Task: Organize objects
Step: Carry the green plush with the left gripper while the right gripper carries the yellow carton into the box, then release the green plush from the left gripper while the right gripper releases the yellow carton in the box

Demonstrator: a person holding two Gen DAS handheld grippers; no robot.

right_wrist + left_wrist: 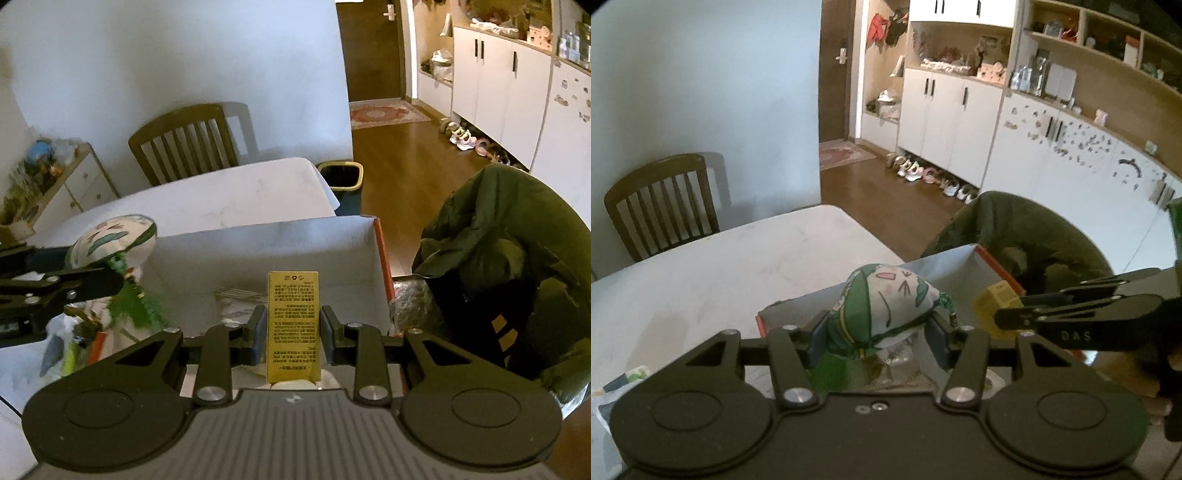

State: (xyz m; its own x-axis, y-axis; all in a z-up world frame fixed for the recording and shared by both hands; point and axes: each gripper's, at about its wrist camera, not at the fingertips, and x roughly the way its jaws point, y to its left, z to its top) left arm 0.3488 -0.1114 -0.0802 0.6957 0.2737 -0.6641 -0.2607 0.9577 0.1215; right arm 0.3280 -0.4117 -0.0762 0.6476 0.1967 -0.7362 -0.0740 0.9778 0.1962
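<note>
My left gripper (879, 332) is shut on a green and white cloth pouch (886, 302) with a cartoon face, held above an open cardboard box (945, 266) with orange edges. My right gripper (293, 325) is shut on a yellow rectangular box (293, 325) printed with black text, held over the same cardboard box (280, 240). In the left wrist view the right gripper (1001, 317) and yellow box (993, 299) show at right. In the right wrist view the left gripper (110, 275) with the pouch (110, 236) shows at left. Several items lie inside the box, partly hidden.
The box stands on a white table (720, 269). A wooden chair (184, 144) stands at the far side. A chair draped with a dark green jacket (509, 251) is right of the box. A dark bin (341, 184) stands past the table corner. White cabinets (945, 118) line the far wall.
</note>
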